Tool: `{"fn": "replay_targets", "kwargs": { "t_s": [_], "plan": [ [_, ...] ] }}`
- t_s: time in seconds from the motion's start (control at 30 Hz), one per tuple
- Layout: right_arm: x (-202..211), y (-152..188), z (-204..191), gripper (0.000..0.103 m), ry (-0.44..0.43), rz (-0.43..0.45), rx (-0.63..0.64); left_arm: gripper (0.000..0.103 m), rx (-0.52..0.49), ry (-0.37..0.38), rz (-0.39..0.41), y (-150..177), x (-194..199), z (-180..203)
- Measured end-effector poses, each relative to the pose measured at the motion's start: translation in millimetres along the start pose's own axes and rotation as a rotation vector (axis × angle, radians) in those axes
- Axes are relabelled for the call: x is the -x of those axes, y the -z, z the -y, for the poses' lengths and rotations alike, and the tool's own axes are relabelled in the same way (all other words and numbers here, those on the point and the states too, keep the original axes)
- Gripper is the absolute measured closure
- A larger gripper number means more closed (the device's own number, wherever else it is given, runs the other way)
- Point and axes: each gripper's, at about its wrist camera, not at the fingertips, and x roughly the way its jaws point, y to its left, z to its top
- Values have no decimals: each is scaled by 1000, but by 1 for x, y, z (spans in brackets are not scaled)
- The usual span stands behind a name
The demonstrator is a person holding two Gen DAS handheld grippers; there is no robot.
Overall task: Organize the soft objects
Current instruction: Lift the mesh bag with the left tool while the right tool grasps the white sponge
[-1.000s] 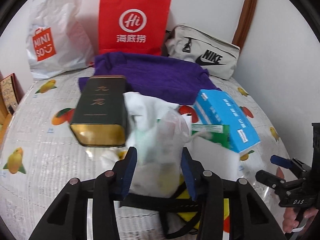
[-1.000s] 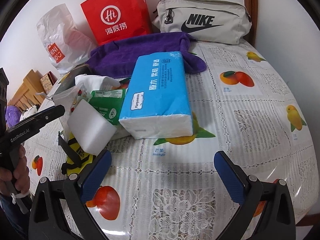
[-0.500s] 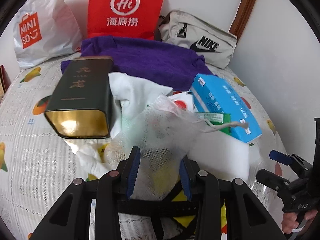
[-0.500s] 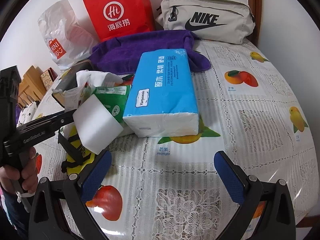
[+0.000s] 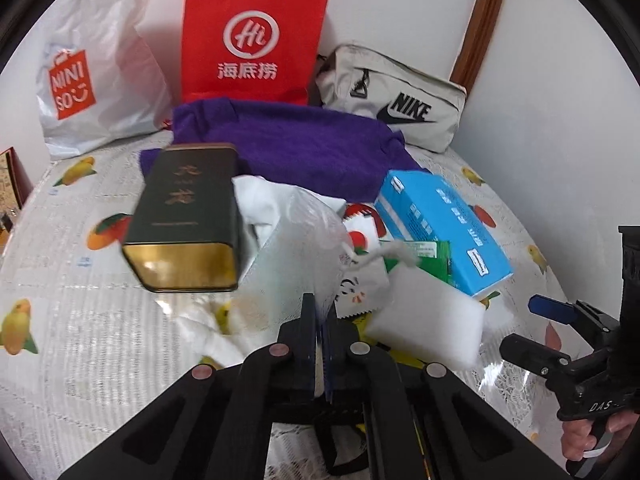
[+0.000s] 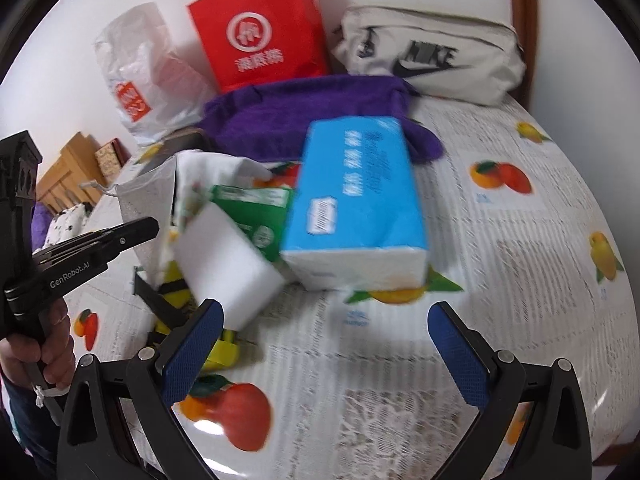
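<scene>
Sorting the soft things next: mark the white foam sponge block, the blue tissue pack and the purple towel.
white foam sponge block [image 6: 228, 256]: right wrist view, top face.
blue tissue pack [image 6: 356, 184]: right wrist view, printed top.
purple towel [image 5: 304, 140]: left wrist view, middle of the cloth.

Home room: fruit-print tablecloth, shopping bags, wooden furniture.

Left gripper jaws pinching mesh bag

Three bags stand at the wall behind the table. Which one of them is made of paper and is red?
The middle one, the red paper bag with the white "Hi" circle. The Miniso bag is white plastic, the Nike bag grey fabric.
</scene>
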Motion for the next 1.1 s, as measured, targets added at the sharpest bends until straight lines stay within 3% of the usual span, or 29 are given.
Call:
{"fn": "replay_targets", "kwargs": {
  "t_s": [0.17, 0.47, 0.57, 0.7, 1.1],
  "plan": [
    [-8, -5, -20, 1, -62, 10, 47, 100, 26, 3, 0, 1, 0, -10],
    [-26, -6, -38, 1, -80, -5, 76, 100, 50, 33, -14, 4, -7, -15],
    [-31, -6, -42, 10, -94, 3, 74, 100, 48, 44, -23, 6, -10, -15],
    [-37, -3, -48, 36, -86, 8, 100, 100, 52, 62, -30, 7, -13, -17],
    [-12, -5, -53, 39, -67, 85, 169, 100, 64, 66, -4, 0, 1, -21]
  ]
}}
